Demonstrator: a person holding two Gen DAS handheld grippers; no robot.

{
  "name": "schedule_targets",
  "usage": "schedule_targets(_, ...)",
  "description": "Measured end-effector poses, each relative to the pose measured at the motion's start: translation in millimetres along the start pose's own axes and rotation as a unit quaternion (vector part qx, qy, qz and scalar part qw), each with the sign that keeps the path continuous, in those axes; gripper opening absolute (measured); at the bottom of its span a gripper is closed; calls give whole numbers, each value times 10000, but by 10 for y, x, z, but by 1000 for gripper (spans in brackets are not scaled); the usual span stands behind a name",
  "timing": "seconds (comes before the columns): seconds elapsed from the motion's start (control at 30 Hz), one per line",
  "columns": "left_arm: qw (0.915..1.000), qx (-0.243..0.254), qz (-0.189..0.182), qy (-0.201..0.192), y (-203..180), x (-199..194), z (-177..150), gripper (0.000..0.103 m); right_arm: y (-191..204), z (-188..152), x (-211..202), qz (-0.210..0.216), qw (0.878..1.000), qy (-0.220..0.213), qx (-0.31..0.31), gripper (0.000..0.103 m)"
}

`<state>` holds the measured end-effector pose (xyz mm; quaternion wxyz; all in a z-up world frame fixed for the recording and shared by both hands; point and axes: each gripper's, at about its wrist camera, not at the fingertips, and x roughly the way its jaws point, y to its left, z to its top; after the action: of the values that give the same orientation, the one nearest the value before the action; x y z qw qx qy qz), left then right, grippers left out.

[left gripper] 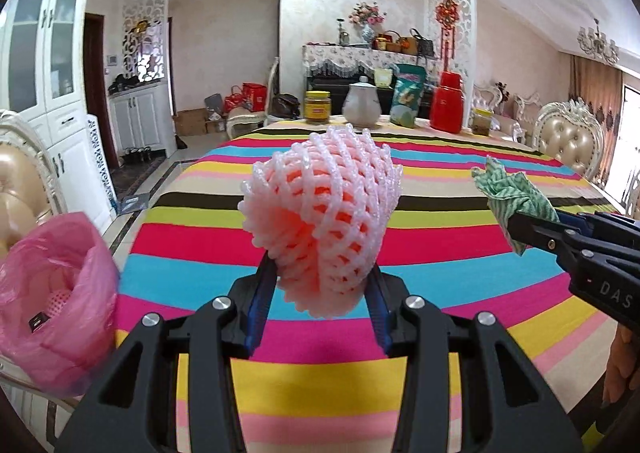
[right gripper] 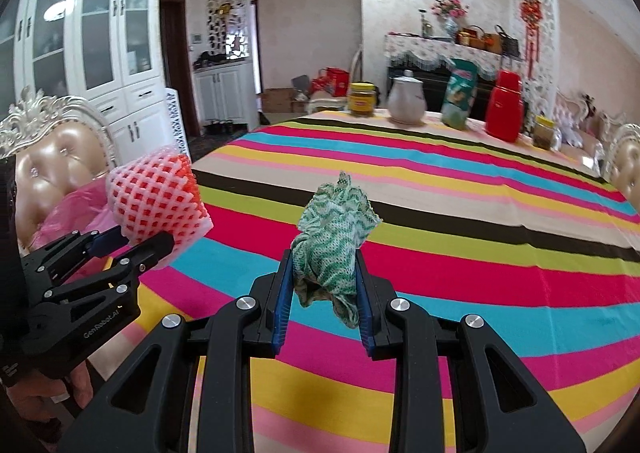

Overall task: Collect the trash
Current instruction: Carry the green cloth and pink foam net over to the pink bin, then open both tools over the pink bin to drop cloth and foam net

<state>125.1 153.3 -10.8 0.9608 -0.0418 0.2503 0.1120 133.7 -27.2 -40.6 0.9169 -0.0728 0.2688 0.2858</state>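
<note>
**2 tools loaded, pink bag waiting off the left edge**

A bench (right gripper: 460,213) draped in a bright striped cloth fills both views, its near half bare and a row of jars, a teapot and a red flask lined up along the far edge. Off its left edge, in front of a padded chair (right gripper: 56,169), sits a pink plastic bag (left gripper: 60,293) with its mouth open upward, the likely place for the trash.

The left tool (left gripper: 320,293) is clamped on a pink foam fruit net (left gripper: 324,221), held clear above the cloth with its long axis running up and away from the tool. The right tool (right gripper: 324,285) is pressed together on a crumpled green-and-white rag (right gripper: 332,237), also lifted off the bench and standing upright between the blue pads.

The relation that counts: the bag lies to the left of both tools, low and beside the bench edge. The left tool is much the nearer, with the bag just beside it in its own view; the right tool hangs well apart from it, on the far side of the left one. By that layout the foam net looks set to go in first, the rag after, once the left tool is out of the way.
</note>
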Motion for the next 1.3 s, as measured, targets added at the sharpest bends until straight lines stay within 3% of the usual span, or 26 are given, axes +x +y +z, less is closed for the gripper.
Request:
schedule_targets(0.3,9992,-212,323,-89,563,-255,-103,42,577,141,138,425,9987,-69,-290,28)
schedule_targets(0.5,9965,-384,727,-158,1029,-407,-131,42,1086,299,233,862,9938,-155,-685,28)
schedule_targets(1.0,9826,-810,1618,-426,2141,-897,-208,42,2140,523,422,1743,9773,-235,-1183,28)
schedule_targets(1.3,9745,-1104,1932,-280,2807,-889,-176,42,2812,577,683,2245,9616,-128,-1574,29)
